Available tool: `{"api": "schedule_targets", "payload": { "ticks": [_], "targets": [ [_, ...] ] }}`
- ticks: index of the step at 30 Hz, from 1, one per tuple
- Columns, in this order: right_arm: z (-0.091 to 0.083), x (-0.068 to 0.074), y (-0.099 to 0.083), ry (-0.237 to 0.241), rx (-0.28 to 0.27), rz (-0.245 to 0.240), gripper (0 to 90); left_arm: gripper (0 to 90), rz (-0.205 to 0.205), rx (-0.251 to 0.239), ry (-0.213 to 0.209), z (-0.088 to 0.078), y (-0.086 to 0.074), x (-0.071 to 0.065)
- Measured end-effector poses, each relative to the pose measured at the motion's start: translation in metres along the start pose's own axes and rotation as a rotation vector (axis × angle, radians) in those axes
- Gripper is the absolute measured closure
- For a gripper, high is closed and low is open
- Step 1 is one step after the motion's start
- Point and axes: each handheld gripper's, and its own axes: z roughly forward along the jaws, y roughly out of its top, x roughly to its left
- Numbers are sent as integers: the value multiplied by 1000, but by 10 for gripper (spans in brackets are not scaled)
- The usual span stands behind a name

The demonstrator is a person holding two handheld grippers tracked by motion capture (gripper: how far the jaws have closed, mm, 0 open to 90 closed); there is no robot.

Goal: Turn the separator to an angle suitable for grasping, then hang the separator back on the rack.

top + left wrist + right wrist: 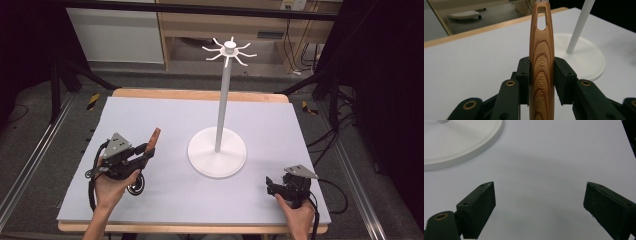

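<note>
Left gripper view: the left gripper (541, 82) clamps a wooden utensil handle (541, 57) between both pads, the handle's slotted end pointing toward the white stand (584, 57). High view: that handle (153, 139) juts up and forward from the gripper (145, 152), left of the stand's round base (217, 159). Right gripper (539, 207): jaws spread wide over bare white table (549, 157), nothing between them.

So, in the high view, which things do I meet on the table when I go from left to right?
Left gripper holding the wooden utensil handle → white stand with hooks on top → right gripper, jaws open.
</note>
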Motion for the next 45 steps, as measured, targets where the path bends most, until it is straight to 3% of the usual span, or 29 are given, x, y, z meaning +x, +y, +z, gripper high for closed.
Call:
{"api": "schedule_targets", "payload": {
  "ticks": [10,20,45],
  "targets": [
    [0,0,0,1,-2,0,110,675,-34,-86,-5,-12,10,-1],
    [1,0,-1,-2,-1,1,110,675,-42,-175,0,-25,38,5],
    [-1,-1,-2,-2,-3,2,110,675,-25,-251,-54,-14,80,-11]
  ]
}}
